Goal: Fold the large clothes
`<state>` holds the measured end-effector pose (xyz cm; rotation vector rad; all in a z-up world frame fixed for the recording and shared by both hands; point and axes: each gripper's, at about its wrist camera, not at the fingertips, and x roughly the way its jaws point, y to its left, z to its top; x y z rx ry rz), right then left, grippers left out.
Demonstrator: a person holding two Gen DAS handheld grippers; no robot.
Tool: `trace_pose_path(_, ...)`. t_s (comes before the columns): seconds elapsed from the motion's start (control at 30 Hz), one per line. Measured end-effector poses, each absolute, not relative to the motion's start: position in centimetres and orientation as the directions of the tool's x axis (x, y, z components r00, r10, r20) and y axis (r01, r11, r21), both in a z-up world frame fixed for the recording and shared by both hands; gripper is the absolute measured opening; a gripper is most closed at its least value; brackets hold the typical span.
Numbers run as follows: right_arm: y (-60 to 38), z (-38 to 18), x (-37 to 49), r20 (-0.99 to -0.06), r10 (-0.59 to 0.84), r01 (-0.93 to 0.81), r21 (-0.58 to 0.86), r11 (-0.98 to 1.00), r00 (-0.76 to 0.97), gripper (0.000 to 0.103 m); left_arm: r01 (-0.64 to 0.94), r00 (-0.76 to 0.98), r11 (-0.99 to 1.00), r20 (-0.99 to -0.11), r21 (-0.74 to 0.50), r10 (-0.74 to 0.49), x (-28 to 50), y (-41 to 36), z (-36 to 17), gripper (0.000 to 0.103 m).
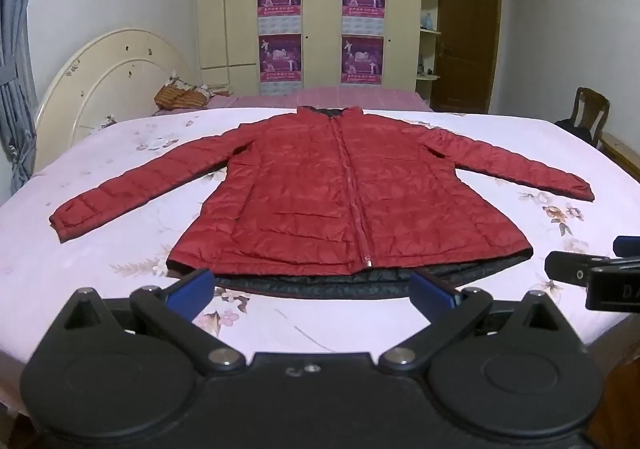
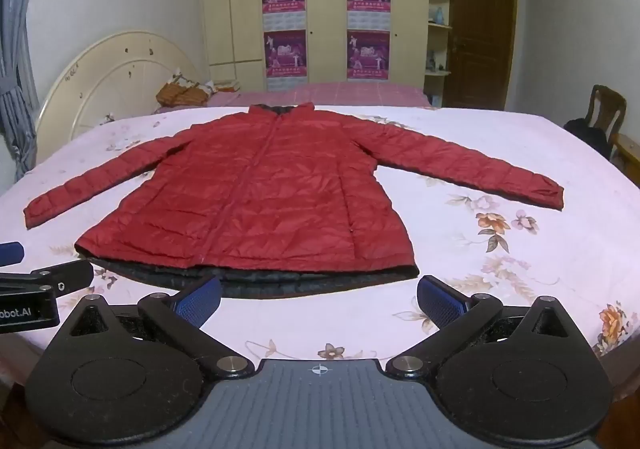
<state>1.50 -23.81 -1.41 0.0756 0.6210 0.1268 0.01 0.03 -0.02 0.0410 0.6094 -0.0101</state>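
A red quilted jacket (image 1: 320, 189) lies flat, zipped, front up on the bed, both sleeves spread out; its dark lining shows along the hem. It also shows in the right wrist view (image 2: 256, 201). My left gripper (image 1: 314, 289) is open and empty, hovering just before the hem near the zipper's bottom. My right gripper (image 2: 320, 299) is open and empty, just before the hem's right part. Each gripper shows at the edge of the other's view: the right gripper (image 1: 592, 269) and the left gripper (image 2: 36, 281).
The bed has a pink floral sheet (image 1: 120, 249) and a cream round headboard (image 1: 100, 89) at the left. A woven basket (image 1: 176, 97) sits at the far left of the bed. A wooden chair (image 1: 592, 113) stands at the right. Wardrobes (image 1: 320, 9) and a brown door (image 1: 468, 37) lie behind.
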Motion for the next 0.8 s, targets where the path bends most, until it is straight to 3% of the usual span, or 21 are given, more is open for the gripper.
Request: trace_pose_path(0.8,-23.36,-1.02,1.49,-0.574,0.148,-0.103,0.111,0.988,0.805,0.103,0.011,0.821,1.000,-0.571,0.029,0.007,-0.25,0.19,0.43,0.103)
